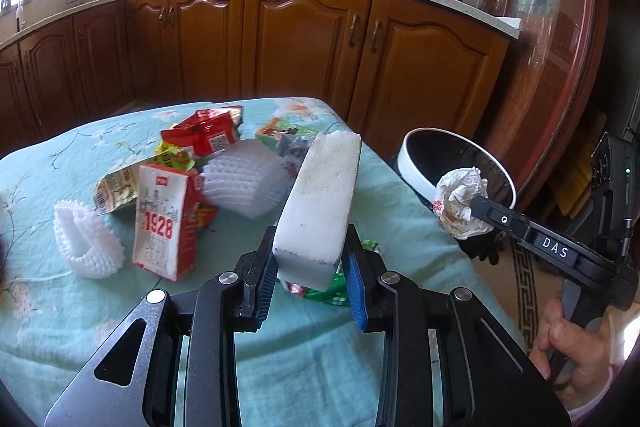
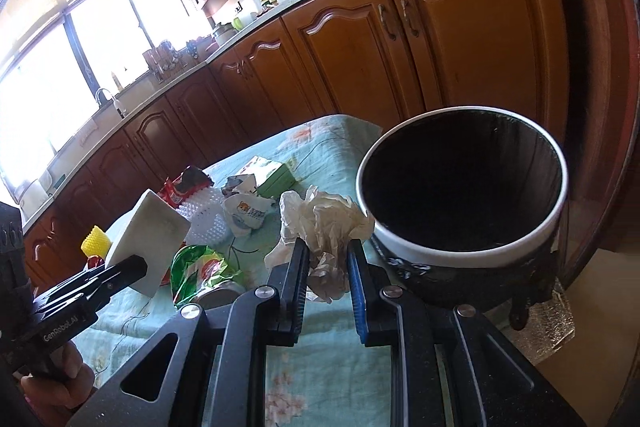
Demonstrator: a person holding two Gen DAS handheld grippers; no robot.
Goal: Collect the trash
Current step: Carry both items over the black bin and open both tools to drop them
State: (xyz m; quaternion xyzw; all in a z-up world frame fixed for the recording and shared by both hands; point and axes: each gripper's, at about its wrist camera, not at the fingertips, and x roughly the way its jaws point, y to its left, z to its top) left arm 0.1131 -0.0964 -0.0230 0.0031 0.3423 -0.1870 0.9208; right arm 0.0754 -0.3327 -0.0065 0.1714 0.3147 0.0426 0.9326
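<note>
- Trash litters the teal tablecloth [image 1: 60,307].
- Left gripper [image 1: 310,267] clamps a white foam block [image 1: 320,195].
- Right gripper [image 2: 328,259] pinches crumpled paper [image 2: 320,223] — just beside the black bin [image 2: 460,251].

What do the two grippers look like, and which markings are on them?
Both are black, with angular dark-grey frames, silver round bolts and blue ribbed pads. The left gripper shows white "GenRobot.AI" lettering on its side in the right wrist view. The right gripper bears "DAS", a small round mark and a green light.
</note>
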